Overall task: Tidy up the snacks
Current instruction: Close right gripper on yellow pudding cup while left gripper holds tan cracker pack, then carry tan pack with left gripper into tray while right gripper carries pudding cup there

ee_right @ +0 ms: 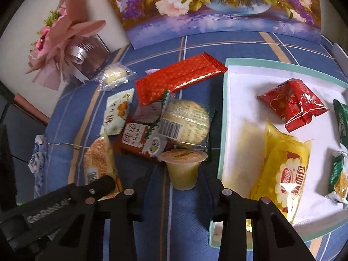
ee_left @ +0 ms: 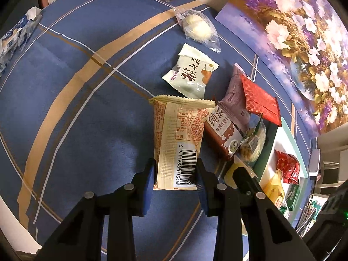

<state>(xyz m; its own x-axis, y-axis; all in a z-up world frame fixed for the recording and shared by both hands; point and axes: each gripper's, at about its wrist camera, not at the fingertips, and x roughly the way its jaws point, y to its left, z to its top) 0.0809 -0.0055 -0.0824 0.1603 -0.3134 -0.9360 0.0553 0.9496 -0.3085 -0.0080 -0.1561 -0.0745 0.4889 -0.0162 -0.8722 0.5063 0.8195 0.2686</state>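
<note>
My left gripper (ee_left: pixel 175 169) is shut on a beige snack packet (ee_left: pixel 177 139) with a barcode, its end between the blue pads; the packet also shows in the right wrist view (ee_right: pixel 99 163). My right gripper (ee_right: pixel 178 178) is open around a yellow jelly cup (ee_right: pixel 183 168) standing on the blue tablecloth, fingers on either side, apart from it. A pile of snacks lies just beyond: a brown milk packet (ee_right: pixel 139 141), a round cake packet (ee_right: pixel 187 124), a long red packet (ee_right: pixel 178 78). The white tray (ee_right: pixel 237 91) to the right holds a red packet (ee_right: pixel 293 106) and a yellow bread bag (ee_right: pixel 282 169).
A pale green packet (ee_left: pixel 190 74) and a clear-wrapped white pastry (ee_left: pixel 199 29) lie farther back. A flower painting (ee_right: pixel 217 6) leans at the back, a pink bouquet (ee_right: pixel 63 43) at back left. A blue-white packet (ee_left: pixel 15 37) lies at the far left edge. Green packets (ee_right: pixel 341 169) sit on the tray's right.
</note>
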